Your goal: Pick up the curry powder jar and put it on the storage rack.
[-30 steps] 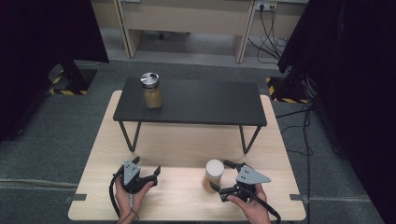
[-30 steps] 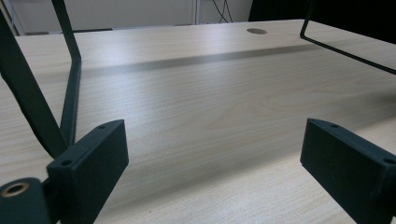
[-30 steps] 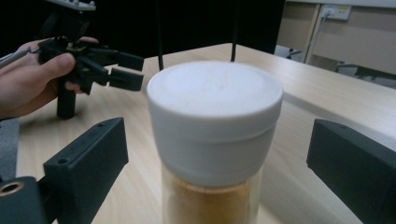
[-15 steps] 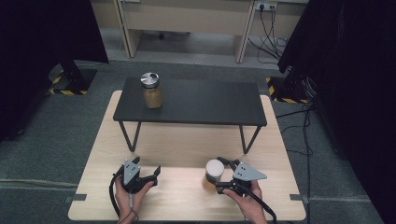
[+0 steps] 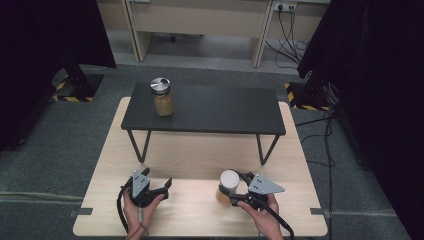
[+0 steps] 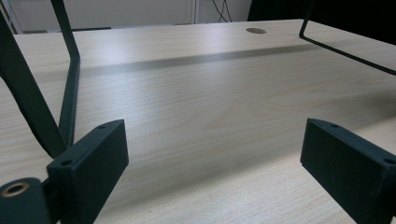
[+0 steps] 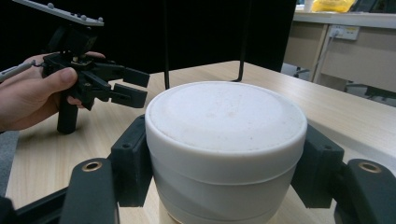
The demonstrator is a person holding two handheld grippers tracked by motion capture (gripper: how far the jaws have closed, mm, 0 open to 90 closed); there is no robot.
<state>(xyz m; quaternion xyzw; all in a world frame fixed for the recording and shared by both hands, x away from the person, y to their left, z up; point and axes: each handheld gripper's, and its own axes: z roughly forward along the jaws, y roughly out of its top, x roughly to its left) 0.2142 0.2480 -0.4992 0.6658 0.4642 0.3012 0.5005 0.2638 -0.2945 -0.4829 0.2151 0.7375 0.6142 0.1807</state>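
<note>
Right gripper view shows the white-lidded jar (image 7: 226,149) sitting between the two black jaws, whose pads (image 7: 132,161) press against its sides just under the lid; the jaws have just been closing on it, and the grasp now looks complete. In the high view the jar (image 5: 229,182) stands on the wooden table (image 5: 200,155) near its front edge, right of centre, with the right gripper (image 5: 235,192) clamped around it and the person's hand behind. The left gripper (image 5: 161,187) rests well apart to the left, its jaws spread with nothing between them, as the left gripper view confirms with bare tabletop between the pads. A second jar with a metal lid (image 5: 162,96) stands on the left end of the black shelf (image 5: 220,110) that spans the table. The step in hand appears to be the pick-up of the white-lidded jar. The next move probably calls for a straight lift that keeps the jar upright, high enough to clear the shelf's front edge if it is bound for the top beside the other jar, while the grip holds firm below the lid.
</note>
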